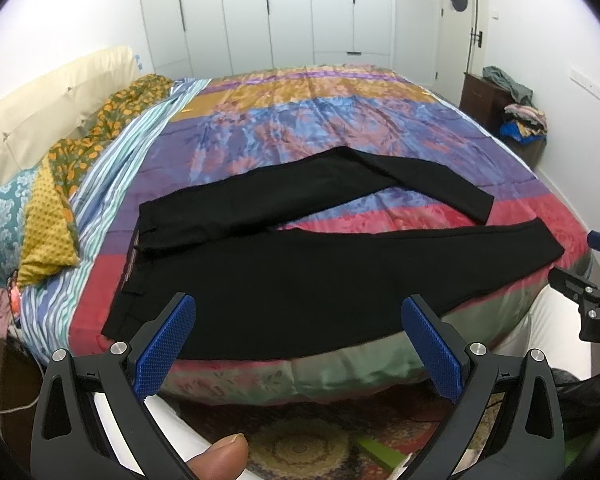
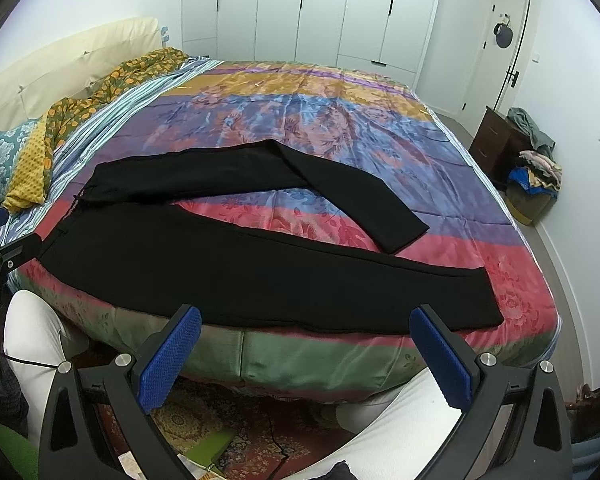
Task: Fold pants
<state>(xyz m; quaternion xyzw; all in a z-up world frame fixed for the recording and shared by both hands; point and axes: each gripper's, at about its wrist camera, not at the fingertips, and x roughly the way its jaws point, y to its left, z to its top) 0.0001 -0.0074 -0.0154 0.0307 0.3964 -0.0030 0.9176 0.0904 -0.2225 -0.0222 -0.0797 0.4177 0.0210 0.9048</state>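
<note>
Lying flat on the bed [image 1: 340, 92], black pants [image 1: 300, 276] are spread across the colourful quilt near the front edge, waistband toward the pillow side on the left, legs running right. Near leg lies straight along the bed edge; far leg angles away and bends, its cuff ending close beside the near leg, quilt showing in the gap between them.

Left gripper [image 1: 298, 340] hovers in front of the bed edge, fingers [image 1: 164, 348] spread wide, released, holding nothing. Blue pads sit just before the near hem of the pants; cannot tell if they touch. A thumb [image 1: 220, 456] shows at the bottom of the left wrist view.

Right gripper [image 2: 305, 352] also hangs off the bed edge, fingers [image 2: 440, 356] spread apart and empty, pointing at the near leg [image 2: 260, 280]. Each gripper shows at the side margin of the other's view.

Pillows [image 1: 40, 216] and a yellow-orange patterned cloth [image 1: 100, 132] pile up at the head of the bed on the left. Cream headboard [image 1: 40, 108] behind them. White wardrobe [image 1: 268, 12] on the far wall, white door [image 2: 504, 48] to the right. Dark nightstand [image 2: 496, 140] with a heap of clothes [image 2: 536, 168] beside it, well apart from the pants. Patterned rug [image 2: 252, 436] on the floor under the grippers; white trouser legs [image 2: 400, 432] of the person below in the right wrist view.
</note>
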